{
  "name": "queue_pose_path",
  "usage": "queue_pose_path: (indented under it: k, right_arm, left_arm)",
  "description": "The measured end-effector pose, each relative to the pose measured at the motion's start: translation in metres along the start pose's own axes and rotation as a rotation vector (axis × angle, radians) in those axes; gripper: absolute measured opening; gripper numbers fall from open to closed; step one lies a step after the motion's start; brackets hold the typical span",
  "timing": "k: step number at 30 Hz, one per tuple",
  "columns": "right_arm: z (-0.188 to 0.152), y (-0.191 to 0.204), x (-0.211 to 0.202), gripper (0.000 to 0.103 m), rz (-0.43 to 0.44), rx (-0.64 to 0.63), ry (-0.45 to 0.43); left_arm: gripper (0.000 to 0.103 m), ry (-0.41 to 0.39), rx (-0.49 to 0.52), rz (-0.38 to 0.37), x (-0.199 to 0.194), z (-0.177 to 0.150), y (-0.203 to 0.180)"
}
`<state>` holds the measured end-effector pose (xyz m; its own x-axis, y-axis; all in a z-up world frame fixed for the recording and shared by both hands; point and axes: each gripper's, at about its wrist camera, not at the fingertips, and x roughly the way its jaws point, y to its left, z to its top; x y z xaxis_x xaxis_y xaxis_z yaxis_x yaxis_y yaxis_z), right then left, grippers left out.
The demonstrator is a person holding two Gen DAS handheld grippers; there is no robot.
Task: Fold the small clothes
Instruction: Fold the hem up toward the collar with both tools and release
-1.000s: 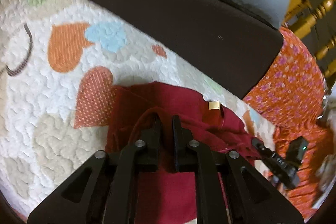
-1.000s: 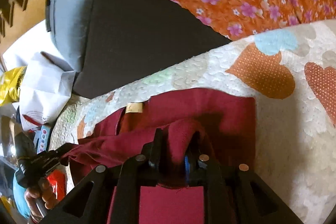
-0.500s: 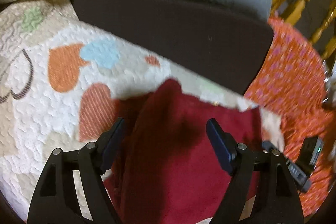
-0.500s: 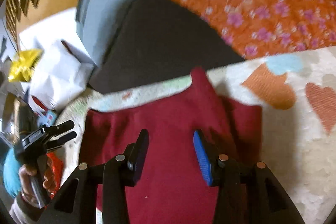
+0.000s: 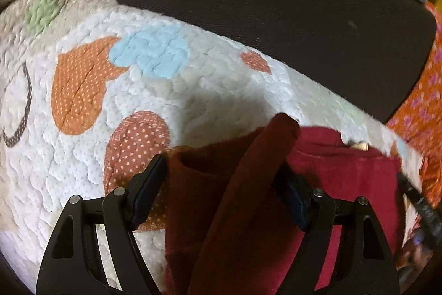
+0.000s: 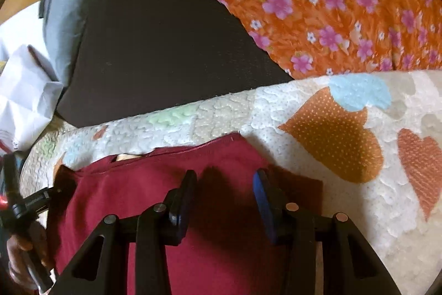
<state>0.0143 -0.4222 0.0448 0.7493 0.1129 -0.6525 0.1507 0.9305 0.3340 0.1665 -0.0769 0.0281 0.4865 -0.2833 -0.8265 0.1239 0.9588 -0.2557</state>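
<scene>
A small dark red garment lies on a white quilt with heart patches. In the left wrist view a raised fold of the red cloth stands up between the open fingers of my left gripper, partly hiding the right finger. In the right wrist view the garment lies flat with its top edge and a beige label showing. My right gripper is open and empty just above it. The other gripper shows at the left edge.
A dark brown cushion and a grey one lie beyond the quilt. An orange flowered cloth lies at the far side. White paper bags sit at the left.
Both grippers opened and let go of the red garment a second ago. Since then the cloth has settled flatter under the right gripper, and both grippers have moved lower and closer.
</scene>
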Motion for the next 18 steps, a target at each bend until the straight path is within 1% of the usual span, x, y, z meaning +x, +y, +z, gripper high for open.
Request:
queue_pose_path:
  k: [2,3,5,7,9,10,11,14,16,18]
  right_arm:
    - [-0.006,0.002,-0.018,0.041,0.033,-0.006,-0.019]
    - [-0.009,0.003,-0.027,0.041,0.033,-0.019,-0.030]
    - [-0.017,0.005,-0.041,0.041,-0.003,-0.047,-0.050]
    - [-0.022,0.000,-0.044,0.041,-0.037,-0.039,-0.049]
    - [-0.028,-0.011,-0.034,0.042,-0.074,-0.012,-0.002]
    - [-0.031,-0.018,-0.020,0.042,-0.091,0.002,0.063]
    - [-0.033,-0.021,-0.019,0.042,-0.081,0.010,0.078]
    - [-0.033,-0.018,-0.039,0.042,-0.071,0.019,0.035]
    - [-0.036,-0.010,-0.055,0.042,-0.031,0.006,-0.007]
    - [-0.040,0.002,-0.068,0.042,-0.037,-0.031,-0.034]
  left_arm:
    - [0.078,-0.003,-0.015,-0.013,-0.006,-0.003,0.003]
    - [0.078,-0.006,-0.034,-0.023,-0.012,-0.005,0.006]
    - [0.078,-0.010,-0.055,-0.046,-0.023,-0.008,0.012]
    - [0.078,-0.011,-0.062,-0.050,-0.032,-0.011,0.016]
    - [0.078,-0.017,-0.073,-0.051,-0.043,-0.016,0.020]
    - [0.078,-0.015,-0.075,-0.051,-0.047,-0.020,0.020]
    - [0.078,-0.010,-0.075,-0.052,-0.051,-0.022,0.021]
    - [0.078,-0.008,-0.053,-0.068,-0.070,-0.034,0.020]
    - [0.078,-0.019,-0.023,-0.059,-0.081,-0.043,0.014]
    - [0.078,-0.032,0.004,-0.037,-0.083,-0.046,0.008]
